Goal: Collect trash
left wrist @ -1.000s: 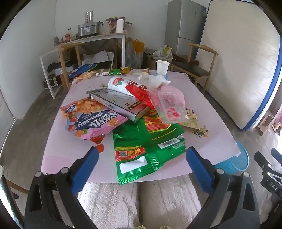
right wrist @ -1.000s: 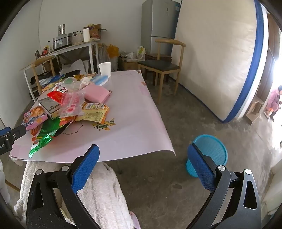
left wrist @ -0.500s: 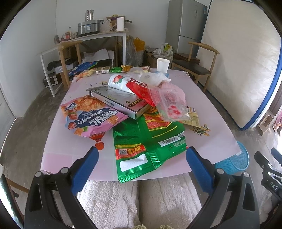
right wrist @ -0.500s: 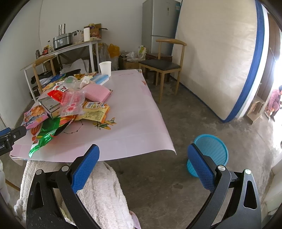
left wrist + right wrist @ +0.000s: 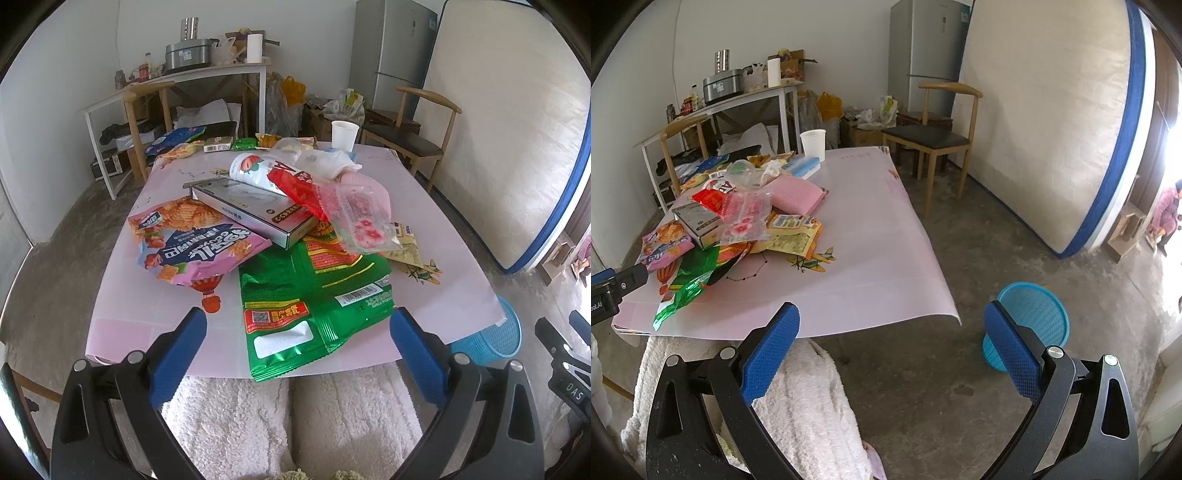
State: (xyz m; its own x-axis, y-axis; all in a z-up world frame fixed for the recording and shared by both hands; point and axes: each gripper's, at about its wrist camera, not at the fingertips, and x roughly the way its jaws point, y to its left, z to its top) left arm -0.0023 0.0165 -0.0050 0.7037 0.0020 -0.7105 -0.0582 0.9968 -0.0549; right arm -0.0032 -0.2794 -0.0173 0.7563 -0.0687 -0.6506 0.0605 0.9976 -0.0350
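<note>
Both tools spread and empty, the left tool (image 5: 297,347) faces the light, crinkly, slippery green snack bag (image 5: 314,299), likely best pinched at its overhanging counter-edge seam.

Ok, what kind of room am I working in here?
Probably a lived-in home used partly for storage: a fridge, a mattress leaning on the wall, wooden chairs, and a table heaped with snack wrappers.

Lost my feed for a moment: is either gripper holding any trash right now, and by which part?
Nothing is held. The left gripper and right gripper both have jaws wide open, short of the green snack bag.
</note>
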